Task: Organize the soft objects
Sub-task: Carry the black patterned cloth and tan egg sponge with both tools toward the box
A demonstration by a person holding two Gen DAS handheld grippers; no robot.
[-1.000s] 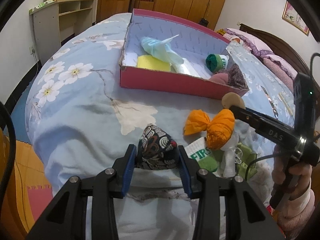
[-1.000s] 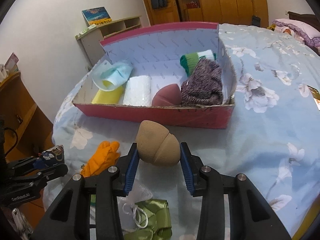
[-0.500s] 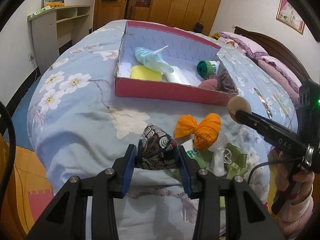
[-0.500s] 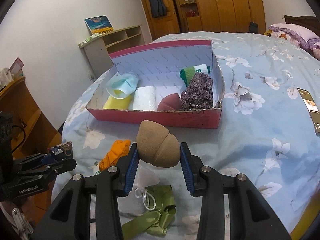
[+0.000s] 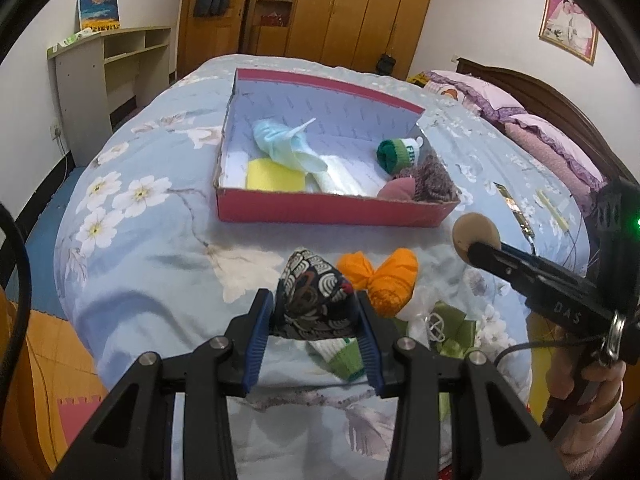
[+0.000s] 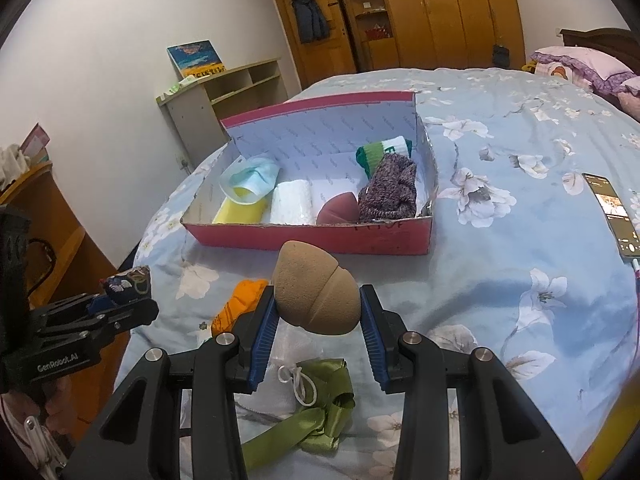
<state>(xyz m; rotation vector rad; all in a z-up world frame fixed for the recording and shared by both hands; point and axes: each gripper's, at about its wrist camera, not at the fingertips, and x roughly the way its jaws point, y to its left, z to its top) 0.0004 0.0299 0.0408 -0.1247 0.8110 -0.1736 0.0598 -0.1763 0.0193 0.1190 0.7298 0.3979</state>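
Observation:
My left gripper (image 5: 316,320) is shut on a dark patterned fabric pouch (image 5: 314,302), held above the near end of the bed. My right gripper (image 6: 318,312) is shut on a tan egg-shaped sponge (image 6: 316,290); the same sponge (image 5: 476,236) shows at the right of the left wrist view. Beyond both lies a pink cardboard box (image 5: 332,212) holding a blue face mask (image 5: 286,146), a yellow sponge (image 5: 276,176), a white roll (image 6: 292,202), a dark red sponge (image 6: 338,210), a green-white sock (image 5: 398,154) and a purple knit piece (image 6: 388,188).
On the floral bedspread below the grippers lie an orange cloth bundle (image 5: 384,276), a green ribbon with a white bag (image 6: 320,404) and a rolled green-white sock (image 5: 340,354). A phone (image 6: 614,212) rests at the bed's right. A shelf unit (image 5: 108,76) stands by the left wall.
Both grippers have risen and drawn back a little with their loads, so the box looks smaller and farther away. Neither grip has changed.

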